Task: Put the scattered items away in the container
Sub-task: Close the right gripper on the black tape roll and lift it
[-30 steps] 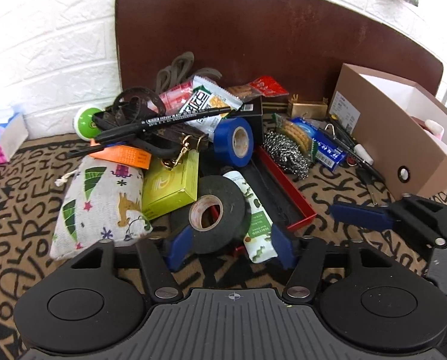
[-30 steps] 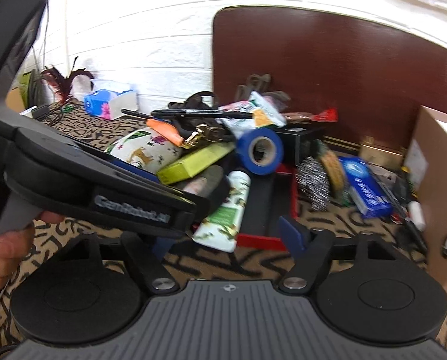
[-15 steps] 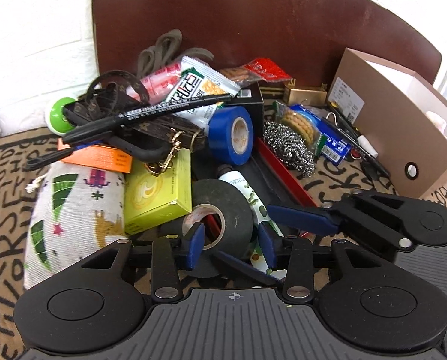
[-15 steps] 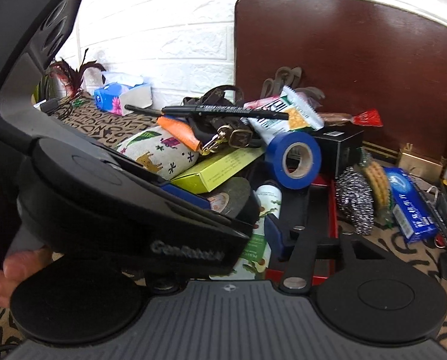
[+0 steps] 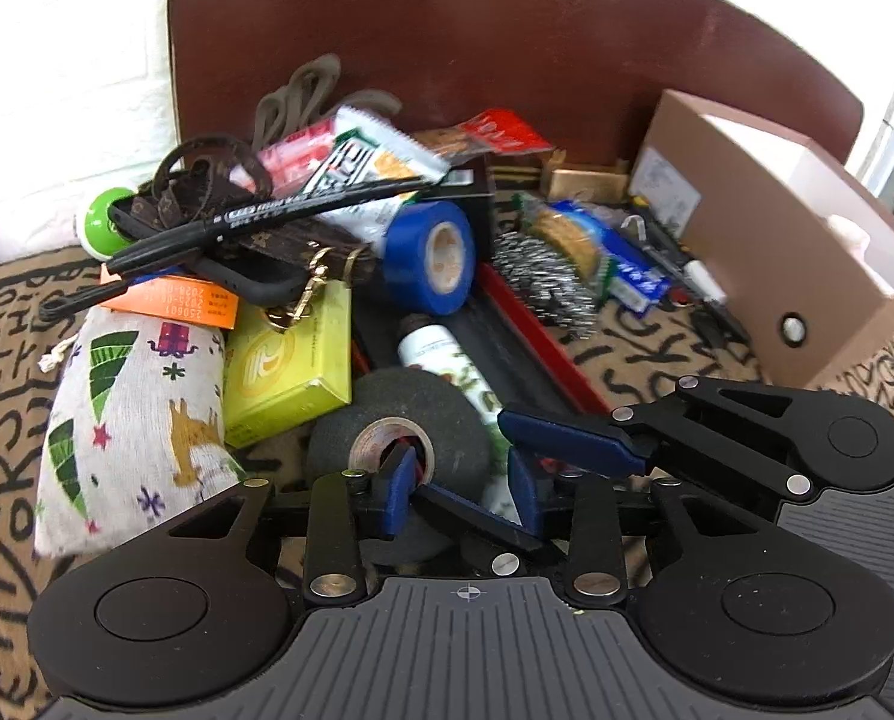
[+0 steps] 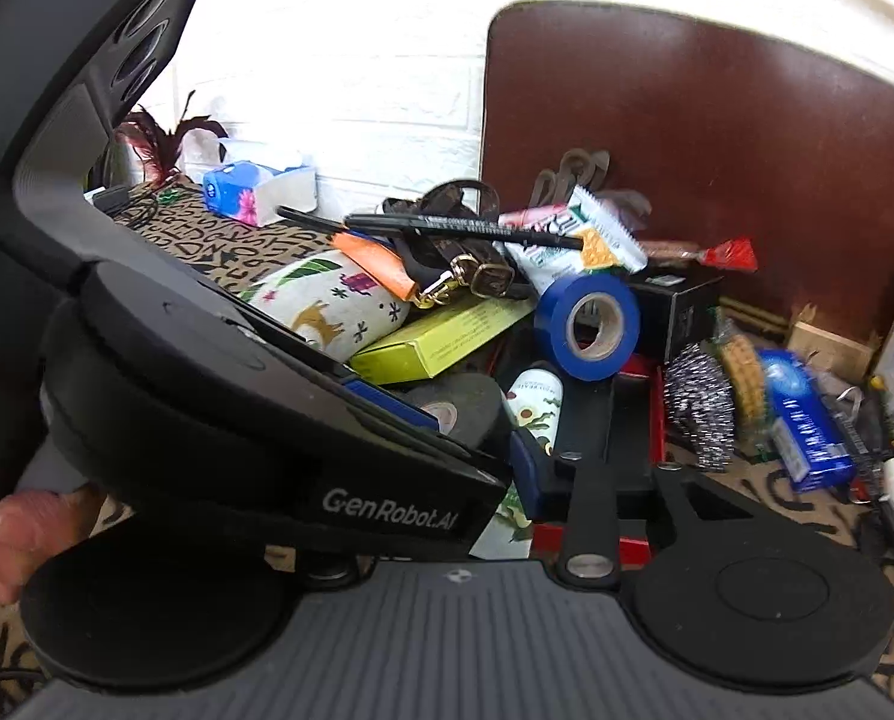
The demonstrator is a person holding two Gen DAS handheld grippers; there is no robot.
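Observation:
A black tape roll (image 5: pixel 399 420) lies at the front of the pile on the patterned cloth. My left gripper (image 5: pixel 459 480) straddles its wall, one blue finger inside the core and one outside. Its jaws are closing, and a gap still shows at the pads. A white tube with avocado print (image 5: pixel 447 360) lies beside the roll. My right gripper (image 5: pixel 465 456) reaches in from the right with the tube's lower end between its closing jaws. In the right wrist view the left gripper's black housing (image 6: pixel 237 420) hides the right gripper's left finger. The brown cardboard box (image 5: pixel 765 276) stands open at the right.
The pile holds a blue tape roll (image 5: pixel 432 258), a yellow-green box (image 5: pixel 291 360), a printed pouch (image 5: pixel 129 420), a black marker (image 5: pixel 279 216), a steel scourer (image 5: pixel 543 288) and a red-edged black tray (image 5: pixel 537 348). A brown board (image 5: pixel 507 30) backs the pile. A hand (image 6: pixel 3 540) holds the left gripper.
Both pairs of jaws have narrowed. My left gripper has slid one finger into the black roll's core. My right gripper has come in from the right around the tube's end.

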